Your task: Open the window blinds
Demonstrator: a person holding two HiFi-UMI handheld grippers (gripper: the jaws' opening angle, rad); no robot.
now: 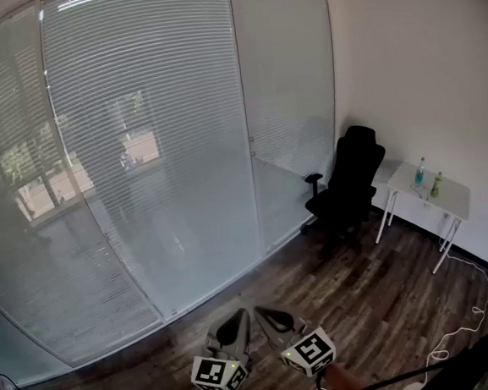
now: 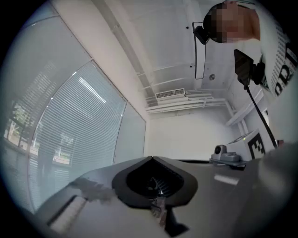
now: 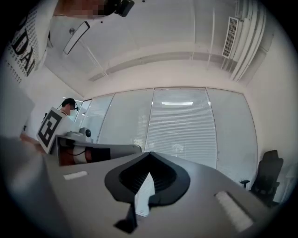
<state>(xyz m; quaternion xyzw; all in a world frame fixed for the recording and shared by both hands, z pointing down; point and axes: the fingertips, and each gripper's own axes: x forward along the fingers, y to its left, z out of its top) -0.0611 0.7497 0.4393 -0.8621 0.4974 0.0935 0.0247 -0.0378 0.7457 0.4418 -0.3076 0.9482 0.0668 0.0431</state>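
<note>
The window blinds point(image 1: 147, 156) hang behind a curved glass wall across the left and middle of the head view, with their slats turned nearly flat; a faint street scene shows through at the left. Both grippers are held low and close together, well back from the glass. My left gripper point(image 1: 236, 318) has its jaws together with nothing between them. My right gripper point(image 1: 270, 315) is shut and empty too. The left gripper view has the blinds point(image 2: 70, 125) on its left, beyond its closed tips point(image 2: 150, 158). The right gripper view faces the blinds point(image 3: 181, 125) over its closed tips point(image 3: 149, 153).
A black office chair point(image 1: 349, 185) stands by the right end of the glass. A small white table point(image 1: 453, 201) against the right wall carries two bottles point(image 1: 419, 172). A white cable point(image 1: 467, 315) trails over the wooden floor. Another person point(image 3: 69, 106) stands far left in the right gripper view.
</note>
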